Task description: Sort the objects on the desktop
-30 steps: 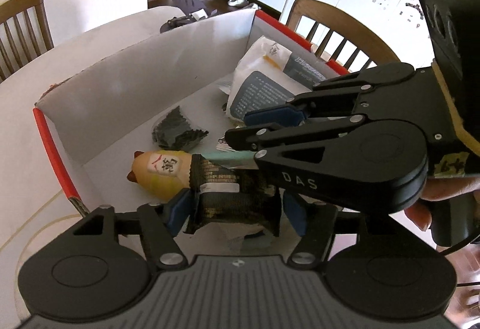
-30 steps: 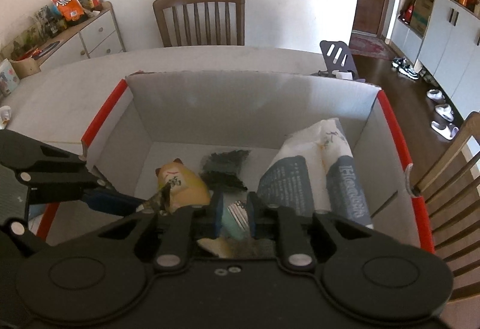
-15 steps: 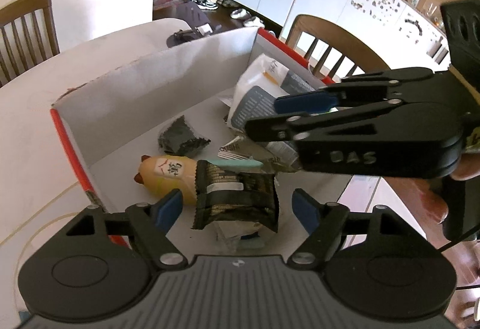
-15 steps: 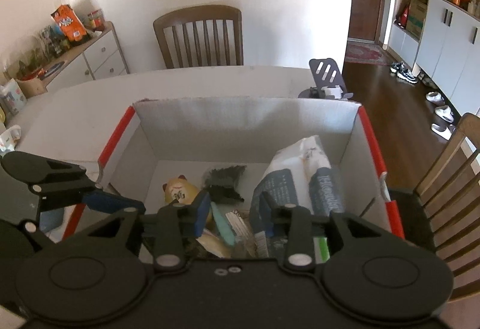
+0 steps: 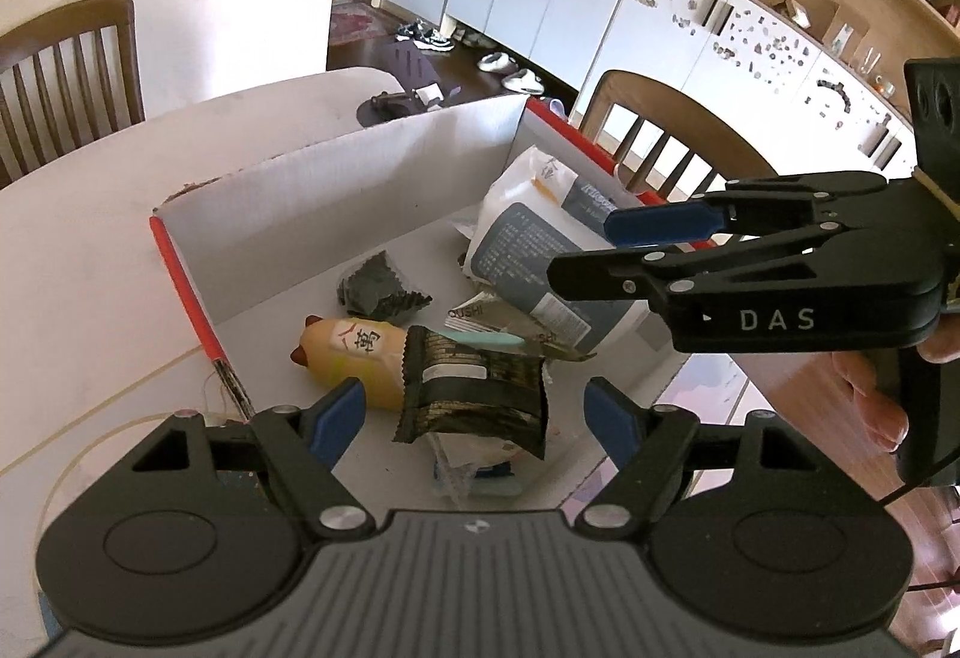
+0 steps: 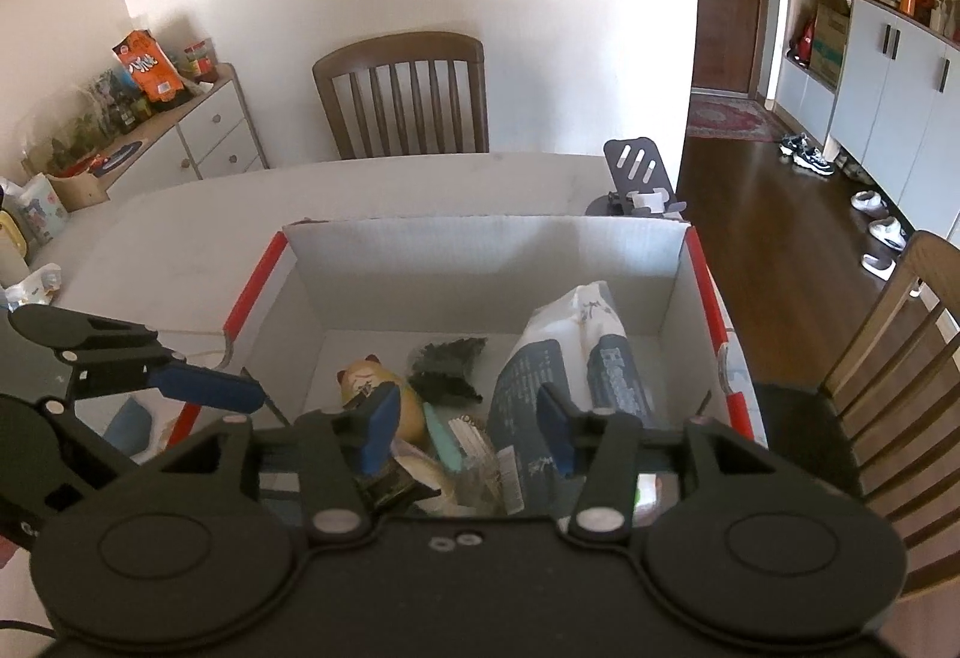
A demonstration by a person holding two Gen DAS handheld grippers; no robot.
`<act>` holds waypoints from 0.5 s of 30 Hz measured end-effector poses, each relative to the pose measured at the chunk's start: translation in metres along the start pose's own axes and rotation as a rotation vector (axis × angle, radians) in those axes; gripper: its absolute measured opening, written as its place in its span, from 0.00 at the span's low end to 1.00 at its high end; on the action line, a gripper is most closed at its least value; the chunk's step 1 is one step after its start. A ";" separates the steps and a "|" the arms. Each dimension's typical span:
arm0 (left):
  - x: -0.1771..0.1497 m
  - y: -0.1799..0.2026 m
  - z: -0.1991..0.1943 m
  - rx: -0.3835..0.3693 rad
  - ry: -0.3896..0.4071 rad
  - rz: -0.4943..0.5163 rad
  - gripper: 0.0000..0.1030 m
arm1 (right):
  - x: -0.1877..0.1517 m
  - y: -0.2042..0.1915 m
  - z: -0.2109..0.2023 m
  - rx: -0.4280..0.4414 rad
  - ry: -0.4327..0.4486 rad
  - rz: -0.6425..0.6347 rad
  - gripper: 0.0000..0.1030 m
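A white cardboard box with red edges point(image 5: 336, 196) point(image 6: 480, 250) sits on the table. Inside lie a dark snack packet point(image 5: 474, 388), a yellow cat figurine point(image 5: 354, 352) point(image 6: 375, 388), a teal toothbrush point(image 5: 489, 338) point(image 6: 444, 445), a small black wrapper point(image 5: 378, 289) point(image 6: 447, 367) and a large white-and-grey bag point(image 5: 528, 244) point(image 6: 576, 352). My left gripper point(image 5: 474, 412) is open and empty above the dark packet. My right gripper point(image 6: 465, 427) is open and empty above the toothbrush; it also shows at the right of the left wrist view point(image 5: 780, 268).
A black phone stand point(image 6: 639, 175) stands behind the box. Wooden chairs point(image 6: 402, 93) point(image 5: 660, 129) ring the white table point(image 5: 72, 250). A sideboard with snacks point(image 6: 150, 117) is at the far left. Small items lie at the table's left edge point(image 6: 30, 286).
Both grippers have opened and lifted back from the box. The left let go of the dark snack packet, the right let go of the toothbrush; both now lie in the box.
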State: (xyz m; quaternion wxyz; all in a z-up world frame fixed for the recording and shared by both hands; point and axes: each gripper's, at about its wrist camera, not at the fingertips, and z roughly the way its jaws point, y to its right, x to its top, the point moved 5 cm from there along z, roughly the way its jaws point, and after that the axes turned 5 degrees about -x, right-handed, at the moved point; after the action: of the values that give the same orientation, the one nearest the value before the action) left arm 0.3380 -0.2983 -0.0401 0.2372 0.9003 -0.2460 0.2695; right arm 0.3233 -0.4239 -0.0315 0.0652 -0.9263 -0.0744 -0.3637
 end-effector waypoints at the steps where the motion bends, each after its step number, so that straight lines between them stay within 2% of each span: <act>1: 0.000 0.001 -0.001 0.004 0.002 0.000 0.77 | 0.000 0.000 -0.001 0.002 0.001 0.000 0.49; 10: -0.003 0.008 -0.016 0.024 0.051 0.010 0.77 | -0.007 -0.003 -0.018 0.004 0.023 0.009 0.52; 15: -0.007 0.009 -0.026 0.039 0.070 0.022 0.77 | -0.014 -0.006 -0.030 -0.021 0.041 0.020 0.59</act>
State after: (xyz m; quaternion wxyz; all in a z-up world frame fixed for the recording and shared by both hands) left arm 0.3175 -0.2885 -0.0222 0.2251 0.8920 -0.2421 0.3084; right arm 0.2924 -0.4247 -0.0186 0.0608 -0.9199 -0.0600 -0.3826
